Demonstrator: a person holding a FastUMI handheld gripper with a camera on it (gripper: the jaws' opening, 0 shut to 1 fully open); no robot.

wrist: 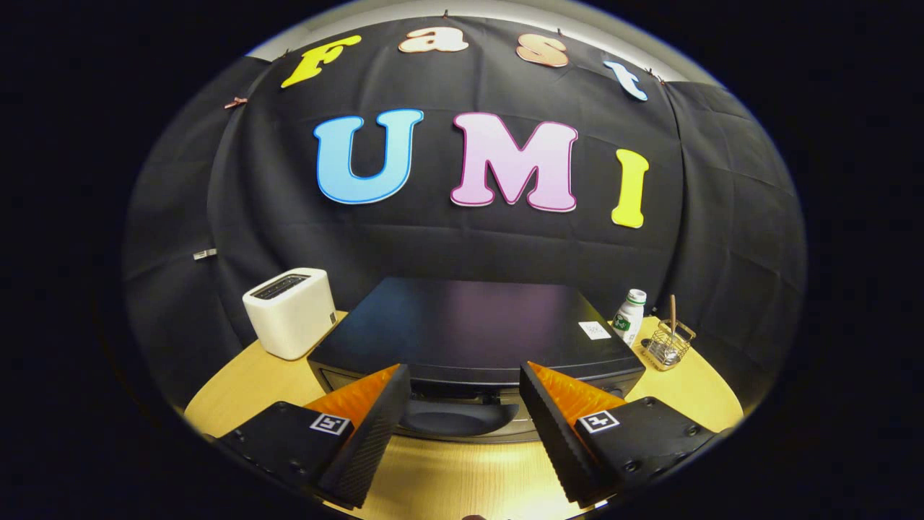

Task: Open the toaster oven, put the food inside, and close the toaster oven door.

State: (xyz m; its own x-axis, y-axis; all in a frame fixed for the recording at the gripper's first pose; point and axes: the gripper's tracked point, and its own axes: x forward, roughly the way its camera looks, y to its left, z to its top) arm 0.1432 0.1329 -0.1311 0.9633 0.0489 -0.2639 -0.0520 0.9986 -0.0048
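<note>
Fingers (462, 404) are standing wide apart and holding nothing, their tips flanking the upper front edge of the toaster oven (469, 325) without touching it.

Going by size: the round wooden worktop (238, 383) is carrying everything. The toaster oven is sitting at its middle, just ahead of the fingers — a dark, flat-topped box with a small pale sticker (595, 330) near its far right corner. Its door appears to be shut, and a curved dark recess (456, 417), probably the door handle, is showing between the fingertips at the top of the front face. Left of the oven, close beside it, a white slot toaster (291, 312) is standing upright. On the other side, a small white bottle (629, 315) with a green label is standing just beside the oven's back corner, and a little wire basket (668, 345) with a stick poking out of it is sitting next to that.

Judging from this, the opening step is only beginning — the door is not yet pulled. The next move is calling for the fingers to drop onto that handle, close across it, then swing it outward and down. I cannot make out which item is the food.
</note>
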